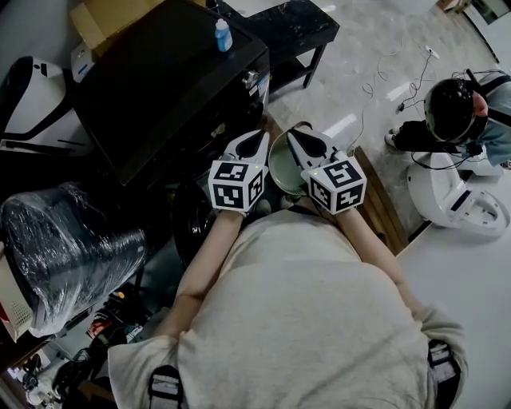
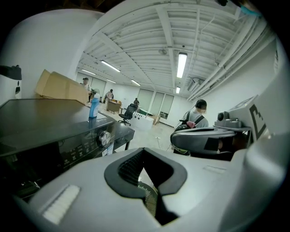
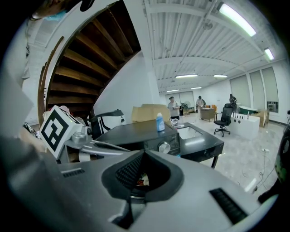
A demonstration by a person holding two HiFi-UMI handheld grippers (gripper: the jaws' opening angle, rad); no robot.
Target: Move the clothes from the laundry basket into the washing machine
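Currently fingers of left gripper (image 1: 256, 139) and right gripper (image 1: 298, 139) are shut, empty, washing machine (image 1: 160, 80) ahead-left.

washing machine (image 1: 160, 88): dark smooth top, semi-gloss. cardboard box (image 1: 100, 20) far left, matt brown. bottle (image 1: 223, 36): blue plastic. plastic wrap (image 1: 64, 240) near left, shiny, crinkled. floor (image 1: 367, 64) glossy. shirt (image 1: 319, 319): matt cloth. left gripper (image 1: 254, 142), right gripper (image 1: 297, 137): matt pale plastic.

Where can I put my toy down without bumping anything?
The washing machine's black top is mostly bare between the cardboard box and the blue bottle. The black table beyond it looks bare too. Cables cross the floor on the right. Lower left is crowded around the plastic-wrapped bundle.
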